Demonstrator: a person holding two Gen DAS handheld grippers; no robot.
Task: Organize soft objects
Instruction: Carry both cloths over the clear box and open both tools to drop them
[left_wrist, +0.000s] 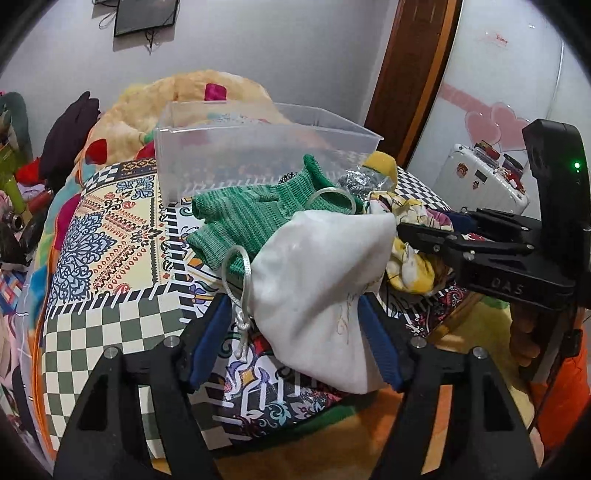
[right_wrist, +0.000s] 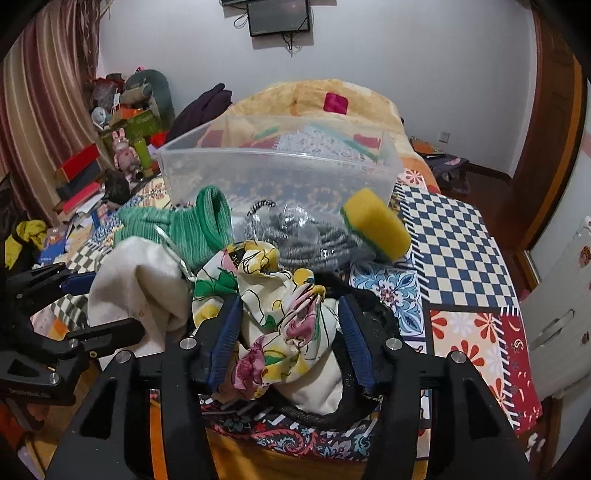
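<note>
Both tools are made of matte black plastic. The left gripper (left_wrist: 295, 314) has two broad arms with triangular cut-outs, and round silver screws sit at the joints. Its fingers (left_wrist: 212, 332) carry ribbed dark blue pads on the inner faces. The right gripper (right_wrist: 288, 325) has the same build, the same silver screws and the same blue pads. In the left wrist view, its body shows raised letters, a tall black housing and a small green light.

Patterned bed cover (right_wrist: 461, 236) bears clear bin (right_wrist: 280, 173) and soft pile (right_wrist: 280, 236).
</note>
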